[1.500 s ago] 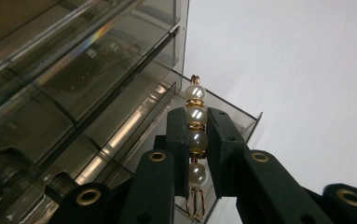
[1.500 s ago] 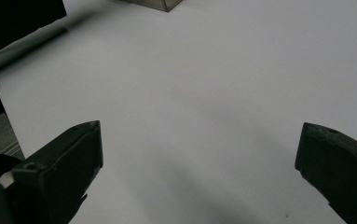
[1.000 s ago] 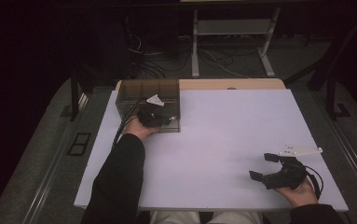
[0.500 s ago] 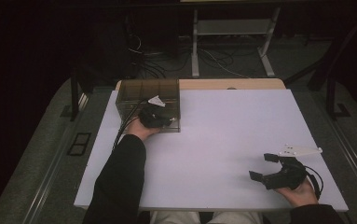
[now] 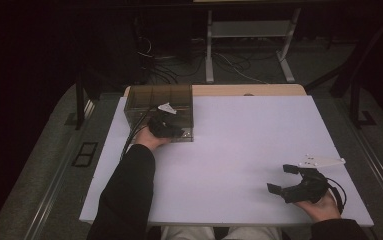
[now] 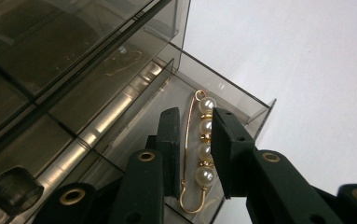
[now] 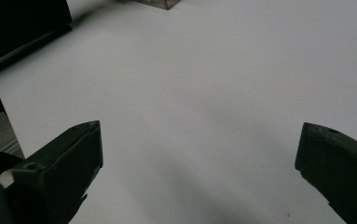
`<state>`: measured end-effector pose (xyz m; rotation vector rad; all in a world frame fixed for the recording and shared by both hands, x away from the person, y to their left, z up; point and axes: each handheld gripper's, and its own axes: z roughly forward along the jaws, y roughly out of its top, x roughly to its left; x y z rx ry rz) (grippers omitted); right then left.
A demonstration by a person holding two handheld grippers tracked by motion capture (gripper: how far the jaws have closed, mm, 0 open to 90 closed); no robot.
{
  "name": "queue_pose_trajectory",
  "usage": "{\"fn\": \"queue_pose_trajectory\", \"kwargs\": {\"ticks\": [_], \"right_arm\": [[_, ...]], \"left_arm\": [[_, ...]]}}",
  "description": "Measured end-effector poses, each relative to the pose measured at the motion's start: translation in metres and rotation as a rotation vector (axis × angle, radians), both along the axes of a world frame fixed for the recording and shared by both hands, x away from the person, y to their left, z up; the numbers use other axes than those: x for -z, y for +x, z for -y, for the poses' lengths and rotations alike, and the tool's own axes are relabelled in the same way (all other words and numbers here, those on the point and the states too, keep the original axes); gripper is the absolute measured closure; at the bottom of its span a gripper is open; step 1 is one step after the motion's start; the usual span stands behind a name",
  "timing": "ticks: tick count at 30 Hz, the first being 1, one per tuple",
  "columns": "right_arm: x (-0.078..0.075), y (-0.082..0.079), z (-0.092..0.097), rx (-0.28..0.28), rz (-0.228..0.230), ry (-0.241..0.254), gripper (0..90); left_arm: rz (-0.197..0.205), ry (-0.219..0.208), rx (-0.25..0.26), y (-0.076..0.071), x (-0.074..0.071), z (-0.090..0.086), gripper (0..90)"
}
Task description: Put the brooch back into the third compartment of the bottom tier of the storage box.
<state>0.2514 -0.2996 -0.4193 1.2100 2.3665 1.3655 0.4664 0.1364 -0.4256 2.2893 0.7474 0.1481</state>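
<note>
On a white table [image 5: 239, 145], a smoky clear divided box [image 5: 144, 97] sat toward ten o'clock. The left tool [image 6: 192, 140] reached into its near corner compartment, jaws slightly apart on either side of a gold pin with four pearls [image 6: 203, 144]; whether they touched it could not be told. At four o'clock, the right tool [image 5: 285, 178] hovered over bare table, jaws spread wide.

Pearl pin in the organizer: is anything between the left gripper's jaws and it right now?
Nothing visible. In the left gripper view the jaws of the left gripper stand open on either side of the pearl pin, which lies in a compartment of the smoky clear organizer. The compartment's walls sit outside the jaws, not between them and the pin.
</note>
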Motion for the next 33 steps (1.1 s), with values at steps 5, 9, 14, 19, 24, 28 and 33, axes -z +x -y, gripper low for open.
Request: {"fn": "queue_pose_trajectory", "kwargs": {"ticks": [5,9,14,19,24,28,33], "right_arm": [[0.000,0.000,-0.001,0.000,-0.003,0.002,0.3],[0.000,0.000,0.000,0.000,0.001,0.002,0.3],[0.000,0.000,-0.001,0.000,-0.002,0.002,0.3],[-0.001,0.000,0.000,0.000,0.001,0.001,0.3],[-0.001,-0.001,0.000,0.000,0.001,0.003,0.3],[-0.001,-0.001,0.000,0.001,0.005,0.004,0.3],[-0.002,-0.001,0.000,0.004,0.004,0.008,0.2]], "left_arm": [[0.007,-0.002,0.004,-0.003,-0.005,0.001,66.9],[0.015,-0.004,0.009,-0.005,-0.008,0.002,62.1],[0.007,-0.009,0.010,-0.007,-0.013,0.002,56.5],[-0.005,-0.027,0.024,-0.011,-0.017,0.001,48.4],[-0.015,-0.047,0.051,-0.015,-0.021,0.001,38.7],[-0.023,-0.080,0.057,-0.019,-0.026,0.000,33.3],[-0.029,-0.115,0.041,-0.025,-0.031,-0.003,24.0]]}}
